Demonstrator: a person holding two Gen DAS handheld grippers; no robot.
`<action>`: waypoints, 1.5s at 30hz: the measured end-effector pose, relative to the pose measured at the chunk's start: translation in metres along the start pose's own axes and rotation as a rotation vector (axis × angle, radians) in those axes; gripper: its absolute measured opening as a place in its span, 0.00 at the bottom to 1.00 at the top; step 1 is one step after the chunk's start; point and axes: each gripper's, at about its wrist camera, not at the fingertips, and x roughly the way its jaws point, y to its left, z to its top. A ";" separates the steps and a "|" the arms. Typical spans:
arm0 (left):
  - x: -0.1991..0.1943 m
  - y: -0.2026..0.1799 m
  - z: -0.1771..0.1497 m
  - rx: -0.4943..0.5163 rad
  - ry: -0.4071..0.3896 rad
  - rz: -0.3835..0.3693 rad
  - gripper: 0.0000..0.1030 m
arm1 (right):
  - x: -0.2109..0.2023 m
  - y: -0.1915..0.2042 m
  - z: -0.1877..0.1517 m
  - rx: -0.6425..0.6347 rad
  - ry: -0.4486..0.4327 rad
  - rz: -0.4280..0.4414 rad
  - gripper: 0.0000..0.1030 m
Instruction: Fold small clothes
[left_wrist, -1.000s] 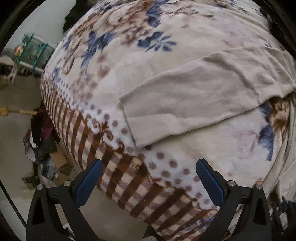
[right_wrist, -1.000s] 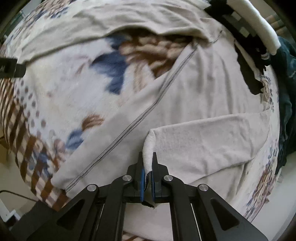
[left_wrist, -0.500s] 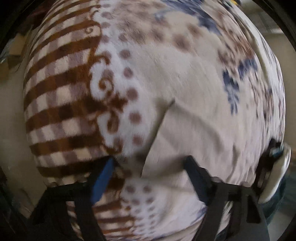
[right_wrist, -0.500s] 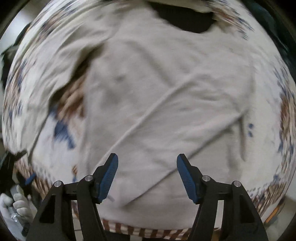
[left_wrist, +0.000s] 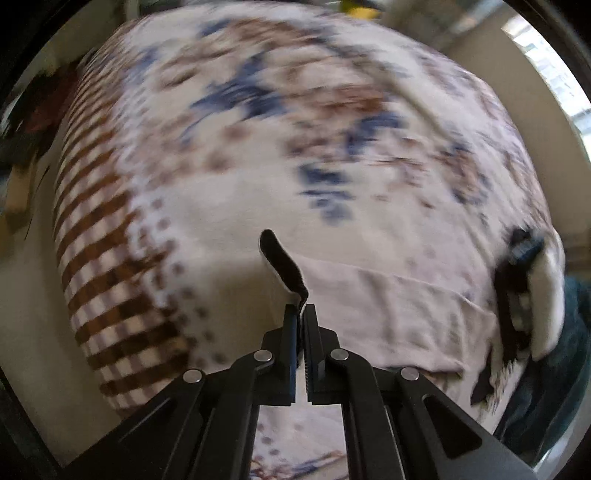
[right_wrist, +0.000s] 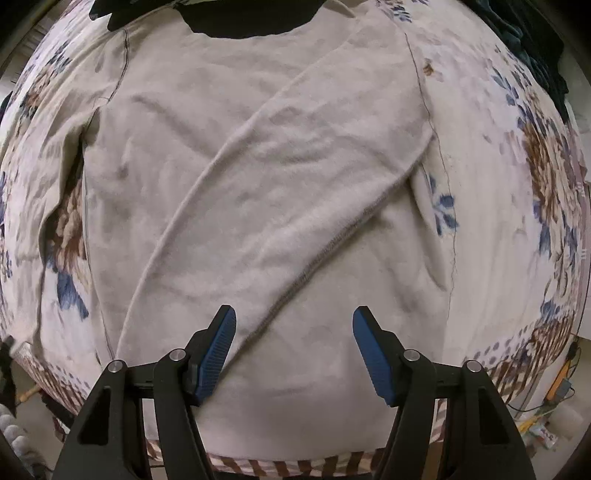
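A beige long-sleeved top (right_wrist: 229, 155) lies flat on a floral blanket, neck opening at the far edge. One sleeve (right_wrist: 295, 192) is folded diagonally across the body, cuff near my right gripper. My right gripper (right_wrist: 293, 332) is open and empty, just above the lower part of the top. In the left wrist view my left gripper (left_wrist: 303, 314) is shut on the cuff of the other sleeve (left_wrist: 388, 306), which stretches to the right; the cuff end (left_wrist: 280, 258) sticks up past the fingertips.
The floral blanket (left_wrist: 258, 166) with a brown checked border (left_wrist: 99, 229) covers the bed. A dark and white garment pile (left_wrist: 532, 291) lies at the bed's right edge. Dark clothes (right_wrist: 532, 40) lie beyond the top. Floor clutter (right_wrist: 546, 421) shows past the bed's near edge.
My right gripper let go of the sleeve, opened and drew back over the top. My left gripper moved to the other sleeve's cuff and closed on it.
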 end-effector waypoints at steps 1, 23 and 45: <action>-0.008 -0.017 -0.008 0.072 -0.026 -0.017 0.01 | 0.000 -0.005 -0.008 0.003 -0.003 0.004 0.66; 0.011 -0.186 -0.390 1.534 0.375 -0.390 0.01 | -0.003 -0.301 -0.104 0.270 0.080 -0.075 0.66; 0.037 -0.165 -0.292 1.161 0.419 -0.037 0.78 | -0.039 -0.385 -0.189 0.216 -0.031 0.252 0.66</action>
